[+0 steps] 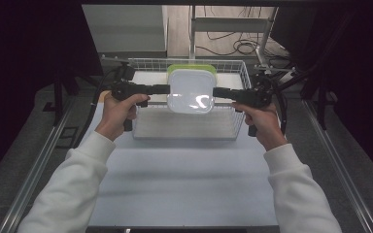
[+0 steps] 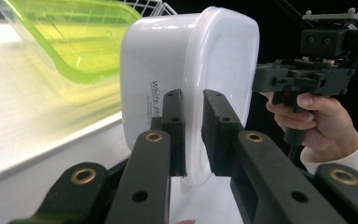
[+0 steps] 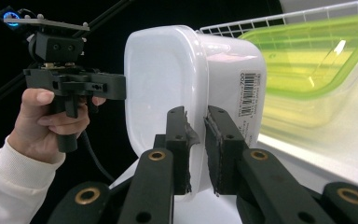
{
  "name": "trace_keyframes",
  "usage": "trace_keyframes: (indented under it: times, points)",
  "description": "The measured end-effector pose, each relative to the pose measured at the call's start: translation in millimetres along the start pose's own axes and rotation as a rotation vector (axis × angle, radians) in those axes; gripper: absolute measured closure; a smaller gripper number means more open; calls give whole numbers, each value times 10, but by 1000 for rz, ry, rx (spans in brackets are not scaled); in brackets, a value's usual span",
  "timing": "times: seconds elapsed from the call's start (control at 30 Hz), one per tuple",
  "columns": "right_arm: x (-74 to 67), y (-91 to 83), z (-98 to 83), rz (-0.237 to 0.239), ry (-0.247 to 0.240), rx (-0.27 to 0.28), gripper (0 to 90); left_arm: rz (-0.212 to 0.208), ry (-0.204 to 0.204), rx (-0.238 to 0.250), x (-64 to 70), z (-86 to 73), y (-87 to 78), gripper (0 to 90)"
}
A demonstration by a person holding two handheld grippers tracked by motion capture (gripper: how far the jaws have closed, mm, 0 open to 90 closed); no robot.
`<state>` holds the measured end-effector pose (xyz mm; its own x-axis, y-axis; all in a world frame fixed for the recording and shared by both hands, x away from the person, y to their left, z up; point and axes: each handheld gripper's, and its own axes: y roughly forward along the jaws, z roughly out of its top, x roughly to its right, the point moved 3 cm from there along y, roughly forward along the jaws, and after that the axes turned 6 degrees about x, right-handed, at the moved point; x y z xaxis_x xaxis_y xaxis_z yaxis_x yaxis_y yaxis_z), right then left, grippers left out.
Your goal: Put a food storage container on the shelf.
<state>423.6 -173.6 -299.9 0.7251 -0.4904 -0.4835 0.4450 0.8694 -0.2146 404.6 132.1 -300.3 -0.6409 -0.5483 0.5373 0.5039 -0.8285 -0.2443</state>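
Note:
A white plastic container with its lid (image 1: 191, 91) hangs in the air over the wire basket (image 1: 189, 127), held from both sides. My left gripper (image 1: 167, 89) is shut on its left rim; in the left gripper view the rim (image 2: 193, 135) sits pinched between the black jaws. My right gripper (image 1: 215, 92) is shut on the opposite rim (image 3: 196, 140). The white container (image 2: 177, 70) carries a small printed label, and a barcode sticker (image 3: 250, 93) shows on its side. A green-lidded clear container (image 1: 192, 68) lies in the basket behind it.
The wire basket stands on a white table (image 1: 184, 184) at its far middle. Metal rails run along both sides of the table. Cables lie on the floor beyond the basket. The other hand and its gripper (image 2: 317, 70) appear across the container.

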Motion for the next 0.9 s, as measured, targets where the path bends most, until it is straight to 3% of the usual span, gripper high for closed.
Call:
trace_keyframes:
  times: [0.9]
  points:
    - [161,151,367,-11,40,-1,790,-12,-8,25,-122,364,83,804]
